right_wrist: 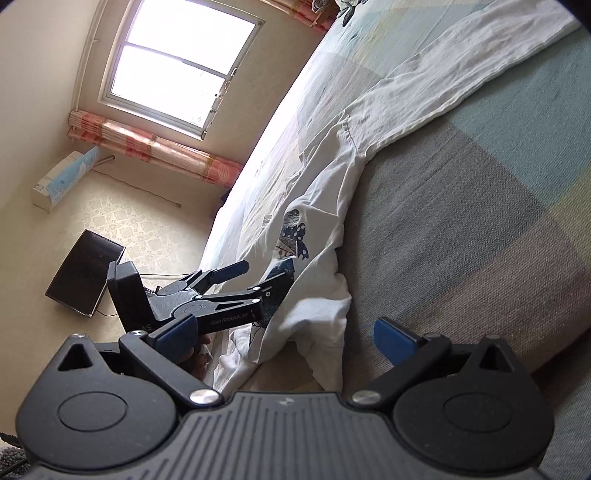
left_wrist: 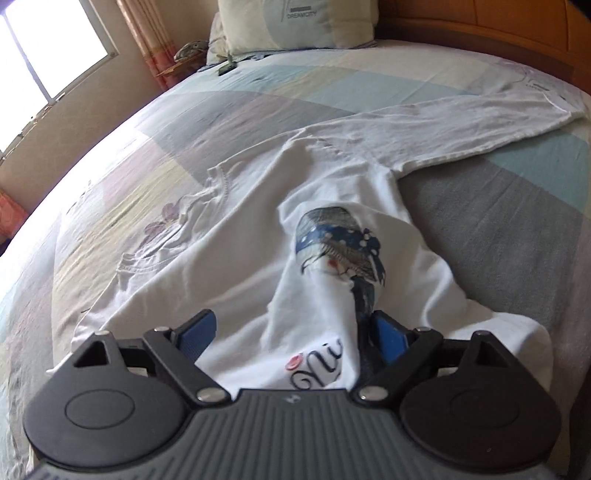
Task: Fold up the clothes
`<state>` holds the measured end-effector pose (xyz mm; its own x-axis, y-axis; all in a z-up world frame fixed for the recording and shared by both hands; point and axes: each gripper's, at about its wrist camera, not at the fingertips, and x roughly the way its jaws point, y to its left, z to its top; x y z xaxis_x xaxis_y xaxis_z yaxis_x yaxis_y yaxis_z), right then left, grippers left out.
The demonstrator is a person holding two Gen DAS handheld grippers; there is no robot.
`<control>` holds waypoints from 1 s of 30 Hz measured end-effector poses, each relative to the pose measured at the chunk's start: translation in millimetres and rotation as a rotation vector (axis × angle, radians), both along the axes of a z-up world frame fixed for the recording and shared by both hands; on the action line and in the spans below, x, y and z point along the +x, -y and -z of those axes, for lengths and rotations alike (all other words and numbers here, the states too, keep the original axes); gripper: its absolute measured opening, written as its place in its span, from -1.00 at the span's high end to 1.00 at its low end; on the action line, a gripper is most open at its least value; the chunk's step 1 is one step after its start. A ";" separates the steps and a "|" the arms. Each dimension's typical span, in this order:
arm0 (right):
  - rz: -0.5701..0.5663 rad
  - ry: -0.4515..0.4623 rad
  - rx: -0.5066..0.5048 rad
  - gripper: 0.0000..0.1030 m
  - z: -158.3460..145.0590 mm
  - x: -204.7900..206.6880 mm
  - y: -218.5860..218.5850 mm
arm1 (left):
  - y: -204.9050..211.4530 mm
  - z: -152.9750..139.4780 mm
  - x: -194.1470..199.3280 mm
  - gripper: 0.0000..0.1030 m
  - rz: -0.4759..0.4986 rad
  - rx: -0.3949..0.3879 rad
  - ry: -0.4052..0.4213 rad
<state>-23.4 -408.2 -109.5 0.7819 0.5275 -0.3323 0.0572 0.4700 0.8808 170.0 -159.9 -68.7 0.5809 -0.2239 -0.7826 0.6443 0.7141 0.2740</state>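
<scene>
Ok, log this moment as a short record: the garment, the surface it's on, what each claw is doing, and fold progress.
garment: white long-sleeve shirt with a blue printed graphic, bunched near its lower part
sleeve: one long sleeve stretched out across the bed
surface: bed with colour-block bedsheet
left claw: open, shirt fabric raised between its fingers
right claw: open, empty, over the bedsheet beside the shirt
fold progress: not yet folded
background: pillow at the head of the bed
</scene>
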 end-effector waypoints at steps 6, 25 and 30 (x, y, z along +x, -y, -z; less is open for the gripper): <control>-0.034 0.006 0.007 -1.00 1.3 14.1 -9.4 | -29.0 -11.9 15.1 -0.74 -0.053 -0.173 -0.111; 0.166 -0.005 -0.034 -1.00 -5.3 -33.8 37.6 | 95.0 27.2 -95.8 -0.79 0.377 0.148 -0.025; 0.170 -0.009 -0.027 -1.00 -0.5 -32.6 39.7 | 63.5 8.8 -80.2 -0.79 0.279 0.176 0.078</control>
<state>-56.0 -447.8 -109.0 0.8560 0.3789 -0.3518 0.1452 0.4768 0.8669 89.8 -223.5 -77.6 0.5765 -0.2476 -0.7787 0.7800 0.4507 0.4341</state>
